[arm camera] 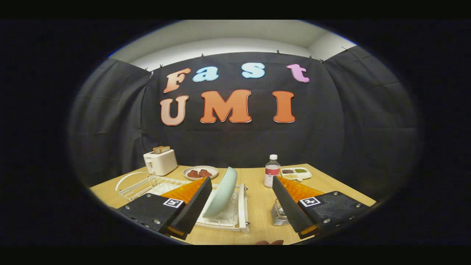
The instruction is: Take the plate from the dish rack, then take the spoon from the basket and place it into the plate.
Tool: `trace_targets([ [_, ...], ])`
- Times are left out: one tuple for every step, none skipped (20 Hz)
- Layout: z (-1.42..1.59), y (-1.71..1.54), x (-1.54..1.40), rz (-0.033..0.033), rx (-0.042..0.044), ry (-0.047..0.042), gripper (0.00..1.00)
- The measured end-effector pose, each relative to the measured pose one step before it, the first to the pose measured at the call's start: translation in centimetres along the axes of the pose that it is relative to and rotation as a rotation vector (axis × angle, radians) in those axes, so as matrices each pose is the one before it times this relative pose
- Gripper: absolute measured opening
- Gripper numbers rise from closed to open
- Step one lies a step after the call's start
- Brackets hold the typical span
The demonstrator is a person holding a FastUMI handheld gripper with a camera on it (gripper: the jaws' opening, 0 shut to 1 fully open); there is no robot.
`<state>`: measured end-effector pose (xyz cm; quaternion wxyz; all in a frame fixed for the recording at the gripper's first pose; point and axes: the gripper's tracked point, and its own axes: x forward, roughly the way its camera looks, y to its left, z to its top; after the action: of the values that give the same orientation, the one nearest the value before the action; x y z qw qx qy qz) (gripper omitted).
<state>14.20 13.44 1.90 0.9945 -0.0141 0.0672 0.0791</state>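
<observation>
I am holding the gripper [241,206] with fingers spread wide apart, gripping nothing. The plate [222,191] is standing tilted in the dish rack [220,219], between them, nearer the left finger.

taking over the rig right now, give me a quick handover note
Gripper: open, fingers spread wide, nothing held.
Plate: pale green, standing on edge in the white dish rack, just ahead of the fingers and close to the left one, not gripped.
Basket: wire, on the table by the right finger, partly hidden behind it; I cannot make out the spoon.
Also on the table: toaster, dish of food, bottle, snack tray.
Done: nothing yet.
Left: lift the plate out and set it down, then put the spoon in it.
</observation>
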Motion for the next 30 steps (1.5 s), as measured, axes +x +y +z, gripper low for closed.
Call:
trace_targets([
  [-0.093,0.48,1.129,0.00571,0.00339,0.01544,0.99],
  [-0.528,0.072,1.019,-0.0077,-0.00356,0.02828,0.98],
  [-0.48,0.091,0.921,-0.00651,-0.00953,0.0262,0.98],
  [-0.25,0.237,0.622,-0.00317,-0.00529,0.02012,0.99],
  [-0.399,0.043,0.651,-0.00581,-0.00025,0.01837,0.99],
  [-0.442,-0.121,0.522,-0.01148,-0.00161,0.01916,0.99],
  [-0.271,0.029,0.452,-0.0045,-0.00833,0.00807,0.99],
  [-0.4,-0.136,0.399,-0.01277,-0.0102,0.01127,0.99],
  [-0.469,-0.071,0.393,-0.00258,-0.00203,0.01677,0.99],
  [-0.771,0.14,0.626,0.00022,0.00353,0.02745,0.99],
  [-0.721,0.125,0.35,-0.00518,0.00623,0.03181,0.98],
  [-0.752,0.044,0.401,-0.00058,0.00493,0.03062,0.97],
  [-0.503,0.413,0.214,0.00707,0.00564,0.02626,0.9],
  [-0.357,0.366,0.197,0.00579,0.0077,0.02189,0.81],
  [-0.157,0.351,0.264,0.01015,0.00093,0.01181,0.73],
  [-0.071,0.114,-0.09,-0.00864,-0.00219,0.00879,0.64],
  [-0.194,0.042,0.831,-0.00704,-0.01283,0.01162,0.42],
  [-0.101,-0.291,-0.728,-0.01026,-0.03128,0.01648,0.41],
  [-0.184,-0.339,-0.351,-0.01688,-0.01437,0.01938,0.4],
  [-0.107,-0.044,0.098,-0.01272,0.00042,0.01339,0.39],
  [-0.163,-0.219,0.122,-0.02029,0.00741,0.01745,0.38],
  [-0.031,-0.373,0.134,-0.01497,0.01725,0.01471,0.37],
  [0.052,-0.075,0.048,-0.01604,0.01209,0.0052,0.36],
  [-0.076,-0.258,-0.013,-0.02338,0.01705,0.01897,0.35],
  [0.032,0.02,-0.039,-0.00646,0.00548,0.00909,0.33],
  [0.49,0.018,0.044,-0.00625,0.00901,-0.01262,0.31],
  [0.311,-0.134,-0.079,-0.02098,0.00251,-0.00689,0.29],
  [0.586,-0.269,-0.067,-0.02837,-0.01027,-0.00975,0.26],
  [0.797,0.017,-0.185,-0.01475,-0.00825,-0.01889,0.23],
  [0.683,0.177,-0.153,-0.0143,-0.01962,-0.01563,0.23],
])
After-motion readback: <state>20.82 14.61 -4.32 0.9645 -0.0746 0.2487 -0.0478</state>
